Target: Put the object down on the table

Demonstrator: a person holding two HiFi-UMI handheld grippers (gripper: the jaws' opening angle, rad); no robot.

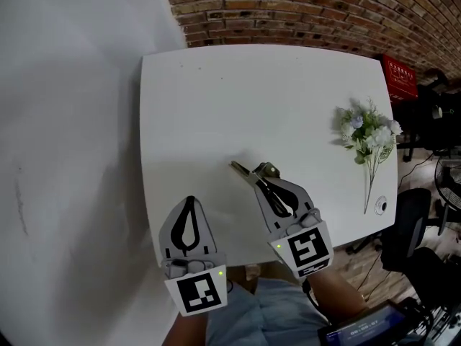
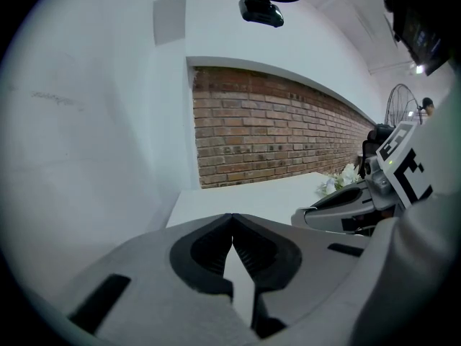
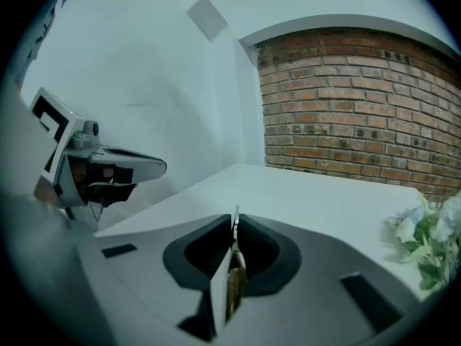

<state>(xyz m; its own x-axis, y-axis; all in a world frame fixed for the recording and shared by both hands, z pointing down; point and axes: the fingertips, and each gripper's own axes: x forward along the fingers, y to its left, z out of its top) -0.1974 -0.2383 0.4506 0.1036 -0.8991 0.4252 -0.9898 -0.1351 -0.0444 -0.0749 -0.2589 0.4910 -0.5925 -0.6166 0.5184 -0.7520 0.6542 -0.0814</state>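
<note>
Finding no legible text anywhere. Showing white lettering on a red box (image 1: pixel 400 78) just past the table's (image 1: pixel 216 121) far right corner, too small for making out. Glowing with faint blurred lines on a dark screen (image 1: pixel 359 331) off the table's near right corner. Bearing black-and-white square patterns, no letters or digits, on the left marker cube (image 1: pixel 198 294) and the right marker cube (image 1: pixel 310 251) at the table's near edge.

**brickfan:** so what's the right gripper (image 3: pixel 234 225) got?

**tabletop_tom:** jaws pinched on a thin metal piece (image 3: pixel 233 265), seen edge-on, silvery at the top and brownish lower down. It pokes up just past the jaw tips.

**brickfan:** and around it?

**tabletop_tom:** white table (image 3: pixel 302 200) ahead, brick wall (image 3: pixel 360 107) behind, white wall (image 3: pixel 144 71) to the left. Flowers (image 3: pixel 428 244) lie at the right edge. The left gripper (image 3: pixel 155 168) hangs off to the left, well apart.
</note>
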